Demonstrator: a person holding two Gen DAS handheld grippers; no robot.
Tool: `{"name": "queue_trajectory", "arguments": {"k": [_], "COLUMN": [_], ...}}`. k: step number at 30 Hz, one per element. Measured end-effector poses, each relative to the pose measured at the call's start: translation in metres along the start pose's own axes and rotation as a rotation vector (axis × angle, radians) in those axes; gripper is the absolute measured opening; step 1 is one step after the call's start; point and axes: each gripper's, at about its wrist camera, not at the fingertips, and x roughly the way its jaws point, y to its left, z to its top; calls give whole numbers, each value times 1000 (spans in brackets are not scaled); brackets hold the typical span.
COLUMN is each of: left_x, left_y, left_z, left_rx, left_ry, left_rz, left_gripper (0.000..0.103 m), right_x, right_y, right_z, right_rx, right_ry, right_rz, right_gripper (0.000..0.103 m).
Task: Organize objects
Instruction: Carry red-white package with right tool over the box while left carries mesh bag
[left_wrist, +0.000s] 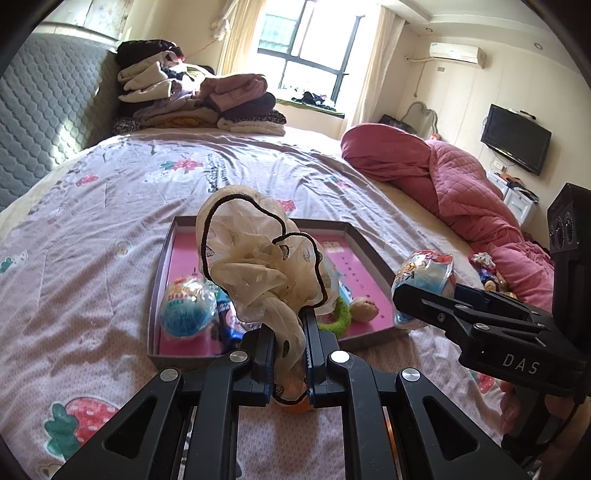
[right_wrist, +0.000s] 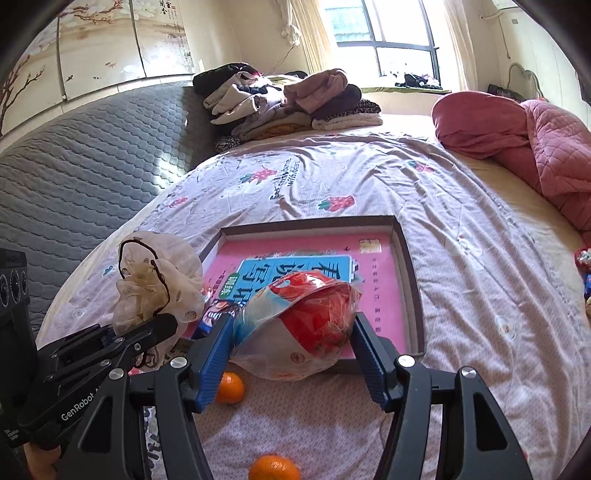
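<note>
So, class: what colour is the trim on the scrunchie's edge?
Black, on the cream scrunchie; left wrist view.

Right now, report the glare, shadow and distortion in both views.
Left wrist view: window blown out white, sun patches on the bedsheet, fisheye bends the tray edges, scrunchie sharp. Right wrist view: window overexposed, wrapped toy egg wrapper glints, gripper shadow over the oranges.

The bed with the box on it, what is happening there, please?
A person holds a gripper in each hand and is tidying small things into a shallow box on the bed. The left gripper is shut on a cream hair scrunchie. The right gripper is shut on a wrapped toy egg beside the box. Another egg and a green hair tie already lie inside. Two oranges remain on the sheet.
</note>
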Motion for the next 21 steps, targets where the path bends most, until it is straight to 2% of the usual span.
{"name": "queue_trajectory", "arguments": {"k": [14,21], "left_x": [28,57], "left_y": [-8,-4], "left_z": [29,32], "left_rx": [21,26], "left_ry": [8,50], "left_rz": [17,27], "left_gripper": [13,13], "right_x": [25,51], "right_y": [-9,-16], "right_z": [25,27], "right_rx": [-53,-64], "right_ry": [-8,27], "right_rz": [-69,-97], "right_gripper": [63,63]}}
